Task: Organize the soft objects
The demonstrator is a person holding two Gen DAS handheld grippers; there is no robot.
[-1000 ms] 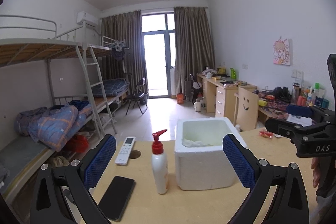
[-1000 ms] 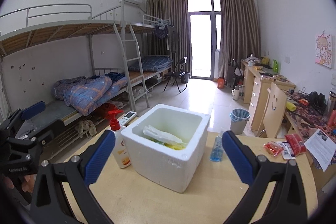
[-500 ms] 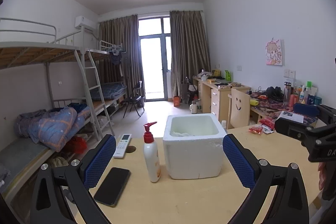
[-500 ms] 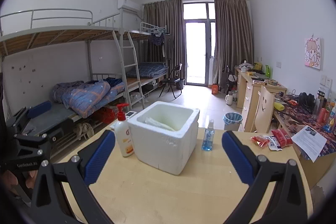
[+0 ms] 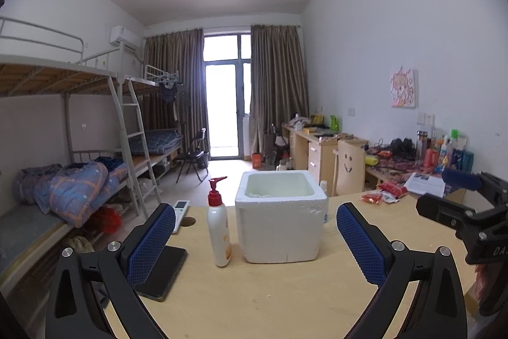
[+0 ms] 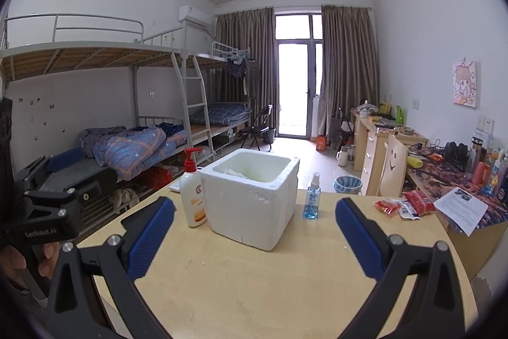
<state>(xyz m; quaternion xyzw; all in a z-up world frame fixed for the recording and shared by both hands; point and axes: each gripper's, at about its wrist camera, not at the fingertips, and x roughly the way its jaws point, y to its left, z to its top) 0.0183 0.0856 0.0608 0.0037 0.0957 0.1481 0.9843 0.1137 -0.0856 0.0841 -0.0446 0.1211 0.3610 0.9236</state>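
- Left wrist view: the left tongs (image 5: 255, 239) are spread wide and hold nothing, hanging above the worktop (image 5: 270, 301) with the foam box (image 5: 281, 227) straight ahead between the blue pads.
- The pump bottle (image 5: 219, 234) stands just beside the box's left wall, tall and narrow. In my judgement a low sweep toward the box could tip it, and the phone (image 5: 163, 270) lies right under the left pad.
- From here the box's inside is nearly hidden. Only pale walls show over the rim, so whatever is inside cannot be made out.
- Right wrist view: the right tongs (image 6: 254, 240) are likewise spread and empty, set back from the foam box (image 6: 254, 199).
- Something white and crumpled (image 6: 236, 172), likely the soft items, lies inside the box. Its kind and number are unclear.
- The spray bottle (image 6: 311, 197) stands near the box's right side. A wide-open reach could knock it. The light box may also slide if bumped.
- The snack packets (image 6: 403, 205) lie well apart at the worktop's edge, and whether they belong to the task I cannot tell.
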